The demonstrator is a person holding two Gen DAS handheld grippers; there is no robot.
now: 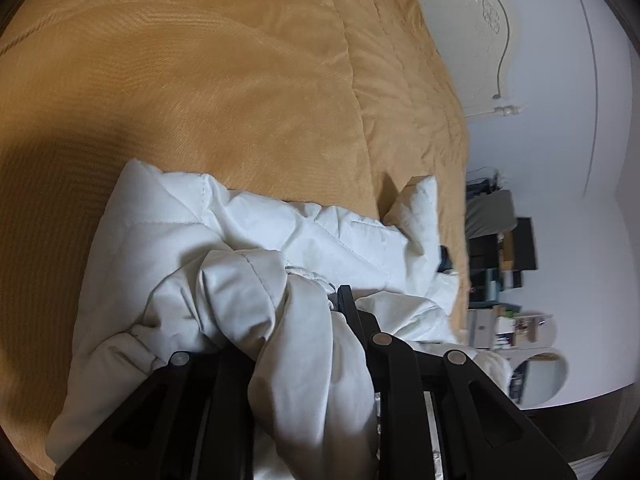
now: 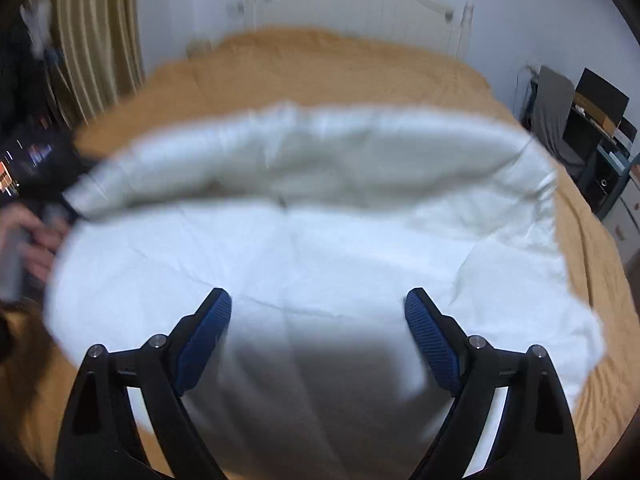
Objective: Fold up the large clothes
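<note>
my left gripper (image 1: 304,320) has its jaws clamped on a thick bunch of the white quilted garment (image 1: 248,240), the cloth bulging out between the fingers right at the lens. my right gripper (image 2: 318,312) hangs over the same garment (image 2: 304,248) with its jaws wide apart and nothing between the blue pads (image 2: 208,328); the fabric lies straight ahead and below them. it spreads across the bed with its long axis running side to side, the far edge rolled up into a loose ridge. the left hand (image 2: 36,236) holds its corner at the left end, so my right jaws are nearer the free right end, which i judge the next fold needs. under it lies the mustard bedspread (image 1: 224,92), reaching the bed's far edge and the white headboard (image 2: 360,4). beyond are pale walls, curtains (image 2: 96,32) on the left, cluttered shelves (image 2: 600,136) on the right.
</note>
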